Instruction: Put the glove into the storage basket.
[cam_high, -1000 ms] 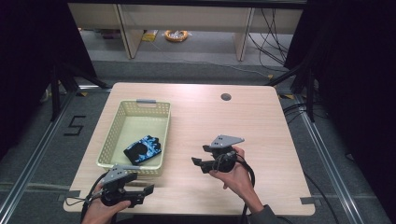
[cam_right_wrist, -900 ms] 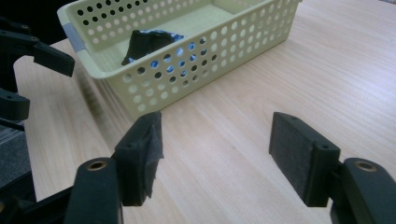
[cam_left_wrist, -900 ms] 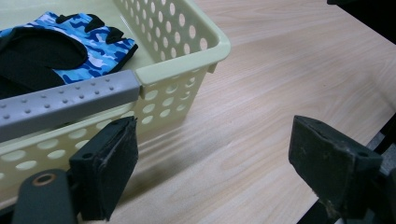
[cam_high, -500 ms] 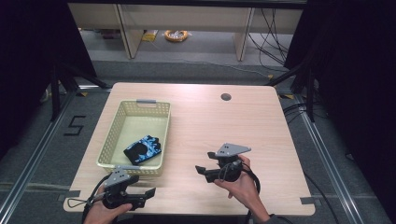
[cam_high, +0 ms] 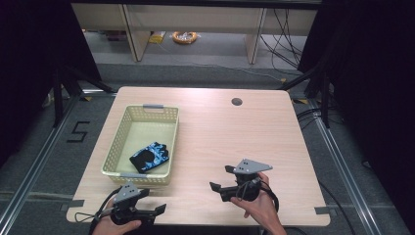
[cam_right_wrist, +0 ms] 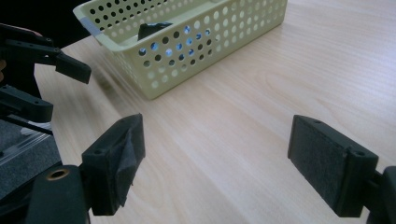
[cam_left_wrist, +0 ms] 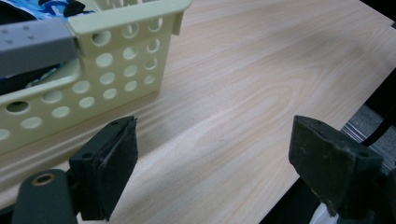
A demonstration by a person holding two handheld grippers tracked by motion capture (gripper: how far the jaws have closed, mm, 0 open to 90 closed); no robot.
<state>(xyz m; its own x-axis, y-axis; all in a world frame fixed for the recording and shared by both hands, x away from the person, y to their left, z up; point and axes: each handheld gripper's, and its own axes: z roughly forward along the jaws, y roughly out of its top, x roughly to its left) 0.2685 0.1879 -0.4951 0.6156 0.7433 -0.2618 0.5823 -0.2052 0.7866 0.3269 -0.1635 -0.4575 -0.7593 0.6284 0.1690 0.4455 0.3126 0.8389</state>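
A pale yellow perforated basket (cam_high: 113,147) stands on the left half of the wooden table (cam_high: 235,132). In it lies a black and blue glove (cam_high: 149,156). My left gripper (cam_high: 155,203) rests at the near left table edge, just in front of the basket, open and empty. In the left gripper view (cam_left_wrist: 210,158) the basket's corner (cam_left_wrist: 116,56) is close at the upper left. My right gripper (cam_high: 219,177) hovers near the front edge and points left, towards the basket (cam_right_wrist: 196,42). Its jaws (cam_right_wrist: 215,154) have just been opening, and only bare table lies between them.
A round cable hole (cam_high: 237,102) sits at the table's far side. The table's near edge runs right under both hands. In the right gripper view the left gripper (cam_right_wrist: 53,88) appears at the far left, beside the basket's end.
The right gripper has drawn back towards the near edge and slightly right, and its jaws stand wider. The left gripper and the basket have stayed put.
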